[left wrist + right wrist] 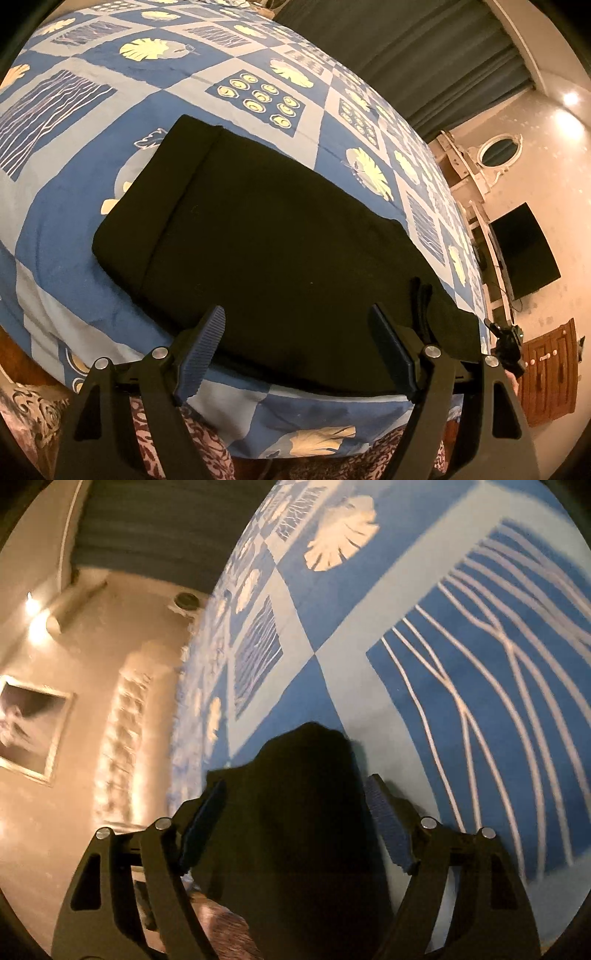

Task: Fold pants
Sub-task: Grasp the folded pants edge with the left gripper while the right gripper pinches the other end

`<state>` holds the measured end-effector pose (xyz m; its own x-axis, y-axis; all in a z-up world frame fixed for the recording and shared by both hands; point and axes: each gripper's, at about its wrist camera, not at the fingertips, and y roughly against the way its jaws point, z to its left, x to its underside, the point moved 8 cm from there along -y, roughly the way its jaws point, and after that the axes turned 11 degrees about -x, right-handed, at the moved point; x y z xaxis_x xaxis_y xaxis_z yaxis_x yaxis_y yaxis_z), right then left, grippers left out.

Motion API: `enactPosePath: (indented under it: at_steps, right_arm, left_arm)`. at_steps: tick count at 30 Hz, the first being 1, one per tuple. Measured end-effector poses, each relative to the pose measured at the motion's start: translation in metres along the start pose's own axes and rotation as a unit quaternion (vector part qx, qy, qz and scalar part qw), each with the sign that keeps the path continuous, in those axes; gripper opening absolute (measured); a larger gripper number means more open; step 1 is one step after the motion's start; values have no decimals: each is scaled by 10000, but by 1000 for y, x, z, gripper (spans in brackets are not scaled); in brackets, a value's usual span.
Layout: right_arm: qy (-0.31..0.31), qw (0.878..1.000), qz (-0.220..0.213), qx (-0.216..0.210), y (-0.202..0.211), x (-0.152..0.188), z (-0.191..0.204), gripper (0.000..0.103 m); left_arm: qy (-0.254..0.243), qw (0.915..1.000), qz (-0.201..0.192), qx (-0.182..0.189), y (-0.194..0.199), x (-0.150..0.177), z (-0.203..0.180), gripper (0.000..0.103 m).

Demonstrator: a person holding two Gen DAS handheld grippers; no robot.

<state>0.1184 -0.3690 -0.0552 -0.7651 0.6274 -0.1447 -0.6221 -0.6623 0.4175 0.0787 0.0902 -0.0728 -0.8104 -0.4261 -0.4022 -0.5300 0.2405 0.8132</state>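
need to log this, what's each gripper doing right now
left gripper: open, holding nothing, over the pants
right gripper: open, dark cloth between the jaws, not pinched

No legible text, labels or numbers anywhere.

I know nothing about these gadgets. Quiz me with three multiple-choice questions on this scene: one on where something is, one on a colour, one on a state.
1. Where do the black pants lie?
A. on the patterned bedspread
B. on the floor
C. over a chair

2. What colours is the bedspread?
A. red and green
B. blue with pale leaf and line prints
C. plain white

3. How is the left gripper?
A. clamped on the pants
B. open, holding nothing
C. gripping a hanger

Answers:
1 A, the folded black cloth rests flat on the bedspread.
2 B, blue squares with cream leaves show all around.
3 B, its two fingers stand wide apart just above the cloth's near edge.
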Motion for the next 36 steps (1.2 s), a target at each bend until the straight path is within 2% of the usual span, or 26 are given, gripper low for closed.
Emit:
enactPosePath:
  at_steps: [2, 3, 5, 7, 9, 10, 13, 16, 18, 19, 20, 21, 22, 23, 24, 26, 29, 30, 31, 33, 36]
  right_arm:
    - [-49, 10000, 61, 14, -7, -2, -9, 33]
    - [-66, 9999, 79, 97, -8, -2, -14, 24]
    - [-172, 9998, 38, 43, -7, -3, -23, 23]
    - [-334, 9993, -32, -164, -1, -3, -26, 25]
    - [-415, 9982, -9, -422, 8, 2, -23, 37]
    - [-478, 9973, 34, -550, 12, 5, -23, 49]
    - [-489, 9955, 200, -793, 32, 23, -20, 60]
    - [-475, 9937, 416, -928, 47, 40, -21, 64]
    - [-423, 9937, 566, -874, 53, 52, -24, 64]
    - [-383, 9937, 644, -838, 55, 58, -26, 61]
    - [-293, 9942, 710, -757, 56, 63, -27, 53]
    - [-86, 9953, 830, -487, 54, 71, -31, 29]
    - [-28, 9955, 903, -273, 52, 74, -36, 22]
    - [-74, 9959, 897, -132, 53, 76, -44, 21]
    - [-92, 9961, 863, -179, 53, 75, -47, 21]
    - [-68, 9963, 835, -196, 55, 75, -47, 22]
    - [-17, 9975, 705, -89, 65, 74, -36, 35]
    - [70, 9981, 610, -28, 65, 68, -28, 50]
    - [228, 9987, 453, 111, 72, 65, -19, 56]
    - [616, 9972, 237, 359, 82, 61, 4, 59]
    - [1133, 9924, -16, 488, 84, 61, 49, 69]
  left_arm:
    - [23, 10000, 16, -15, -1, 1, 1, 79]
    - [29, 10000, 23, -20, -2, 1, 2, 79]
    - [27, 10000, 32, -32, -3, 1, 2, 78]
    - [35, 10000, 33, -32, -3, 2, 3, 78]
    - [30, 10000, 31, -33, -2, 1, 4, 78]
    - [37, 10000, 28, -36, -3, 1, 3, 78]
    - [90, 10000, 3, -23, -1, -2, 7, 78]
    - [153, 9999, -14, -28, 0, -5, 10, 79]
    - [182, 9998, -29, -24, 1, -6, 11, 79]
    - [183, 9998, -33, -33, 1, -7, 12, 79]
    - [184, 9998, -46, -40, 2, -7, 12, 79]
    - [184, 9998, -62, -42, 3, -7, 13, 79]
    - [180, 9998, -64, -46, 4, -8, 13, 79]
    - [175, 9998, -68, -51, 4, -8, 13, 79]
    - [171, 9998, -74, -50, 4, -9, 13, 79]
    - [166, 9998, -67, -43, 5, -8, 13, 79]
    - [92, 9999, -93, -7, 10, -11, 13, 78]
    - [65, 9999, -125, 21, 14, -15, 14, 79]
    - [41, 9998, -166, 93, 19, -20, 17, 79]
    - [55, 9993, -229, 306, 29, -32, 26, 79]
    - [205, 9977, -120, 638, 32, -47, 50, 79]
